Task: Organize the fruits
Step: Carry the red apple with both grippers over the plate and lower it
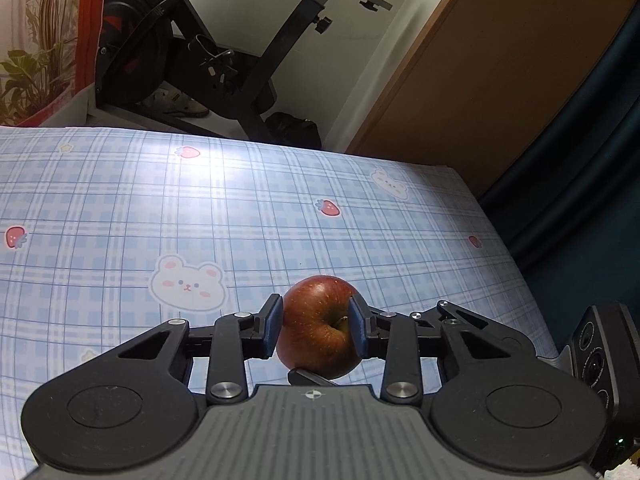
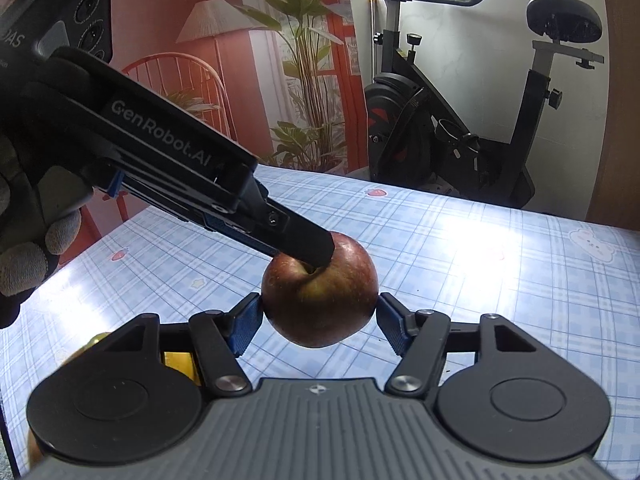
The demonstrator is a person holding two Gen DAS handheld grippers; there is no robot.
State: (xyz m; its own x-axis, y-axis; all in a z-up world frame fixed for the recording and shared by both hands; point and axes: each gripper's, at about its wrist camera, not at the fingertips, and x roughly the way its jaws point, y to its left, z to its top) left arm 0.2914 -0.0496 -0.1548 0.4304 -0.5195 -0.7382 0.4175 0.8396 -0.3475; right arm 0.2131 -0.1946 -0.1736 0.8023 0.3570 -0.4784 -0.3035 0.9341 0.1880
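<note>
Apple (image 2: 320,292): off the table (image 2: 480,264), clamped between both grippers.
Left gripper (image 1: 316,328): pinching near the stem.
Right gripper (image 2: 320,320): squeezing its widest sides.
Handling: probably firm, smooth, moderately heavy, bruisable; hold its widest part.

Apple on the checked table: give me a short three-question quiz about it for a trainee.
1. True or false: the apple is green.
2. What stands beyond the table? A) exercise bike B) fridge C) bookshelf
3. In the right wrist view, which part of the apple does the left hand-held gripper reach over?

Key: 1 false, it is red. 2 A. 3 the stem hollow on top.
</note>
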